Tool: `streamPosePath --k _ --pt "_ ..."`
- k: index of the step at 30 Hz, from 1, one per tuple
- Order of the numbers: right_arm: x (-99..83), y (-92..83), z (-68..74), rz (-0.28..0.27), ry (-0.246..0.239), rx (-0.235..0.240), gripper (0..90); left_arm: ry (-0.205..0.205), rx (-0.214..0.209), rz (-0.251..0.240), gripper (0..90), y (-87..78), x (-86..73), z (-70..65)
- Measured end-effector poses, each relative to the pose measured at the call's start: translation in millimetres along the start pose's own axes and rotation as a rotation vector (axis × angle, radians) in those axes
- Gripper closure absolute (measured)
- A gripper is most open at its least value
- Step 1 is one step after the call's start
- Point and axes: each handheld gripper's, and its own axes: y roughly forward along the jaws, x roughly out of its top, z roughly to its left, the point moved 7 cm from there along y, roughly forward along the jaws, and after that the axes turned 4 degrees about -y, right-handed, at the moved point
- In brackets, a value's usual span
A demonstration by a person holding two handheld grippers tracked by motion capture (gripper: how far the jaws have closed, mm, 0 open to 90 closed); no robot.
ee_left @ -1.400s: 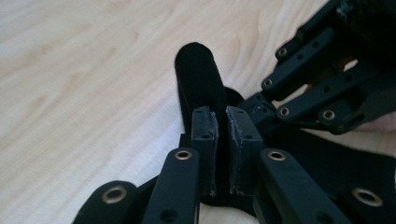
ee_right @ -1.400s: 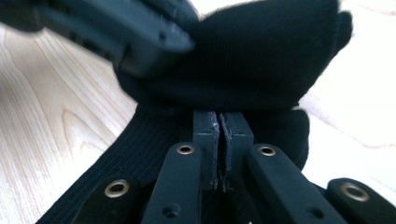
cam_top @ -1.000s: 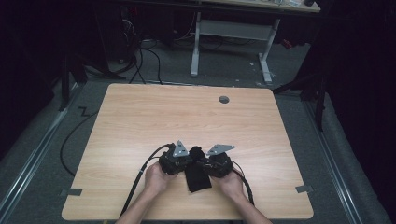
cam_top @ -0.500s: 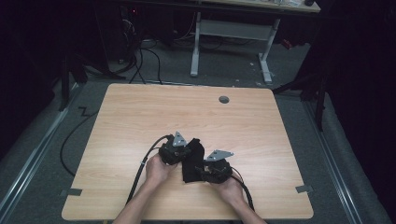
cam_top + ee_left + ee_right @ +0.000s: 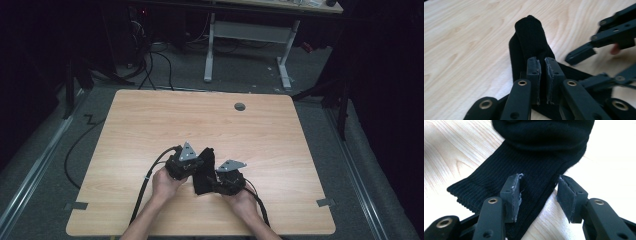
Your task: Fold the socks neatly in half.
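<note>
Wooden and pale, the surface (image 5: 280, 150) carries a black ribbed sock (image 5: 204, 172) near its front edge, between the person's two hands. A round grommet hole (image 5: 240, 106) sits well apart from it, toward the far edge. In the right gripper view the sock's ribbed cuff end (image 5: 499, 185) lies flat on the wood, while its other part rises folded above. The left gripper (image 5: 542, 75) has its jaws clenched on a fold of the sock, which stands up beyond the pads in the left gripper view. The right gripper (image 5: 539, 195) has jaws that have just been opening; they now stand apart over the cuff end, the pads (image 5: 515, 192) not pressing the fabric.
</note>
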Motion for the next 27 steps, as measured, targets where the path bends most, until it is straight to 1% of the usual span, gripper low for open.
streamPosePath --k 2,4,9,13,15,17,19,21,23,25,27 --pt "0.3 0.4 0.0 -0.001 0.001 -0.002 53.4 -0.015 -0.025 -0.01 82.8 -2.4 -1.5 -5.2" --pt "0.5 0.9 0.0 -0.005 0.003 -0.005 53.5 -0.025 -0.041 -0.008 82.8 -3.9 -5.1 -10.1" --pt "0.3 1.3 0.2 -0.012 0.007 -0.009 53.6 -0.028 -0.056 0.014 82.6 -4.5 -18.2 -19.7" --pt "0.4 1.3 0.3 -0.012 0.008 -0.01 53.5 -0.03 -0.052 0.029 82.5 -0.5 -26.6 -23.9" --pt "0.9 1.2 0.3 -0.008 0.014 -0.004 53.4 -0.03 -0.043 0.043 82.3 3.2 -31.2 -22.9" --pt "0.9 0.3 0.9 0.001 0.018 0.008 52.6 -0.041 -0.046 0.046 82.3 5.8 -34.1 -20.2" --pt "0.2 -1.3 0.1 -0.001 0.027 0.038 50.7 -0.05 -0.057 0.04 82.2 7.5 -35.7 -18.0" --pt "-0.8 -4.3 0.0 -0.008 0.041 0.057 50.1 -0.039 -0.053 0.04 82.3 9.0 -35.6 -17.9" --pt "-1.7 -8.2 0.4 -0.02 0.039 0.062 50.6 -0.037 -0.049 0.04 82.3 10.4 -34.7 -16.7" --pt "-2.1 -12.4 1.2 -0.029 0.033 0.063 53.2 -0.031 -0.042 0.047 82.4 12.2 -32.7 -13.2" --pt "-1.4 -15.2 2.8 -0.032 0.018 0.065 59.4 -0.033 -0.037 0.047 82.4 13.9 -30.9 -10.0"
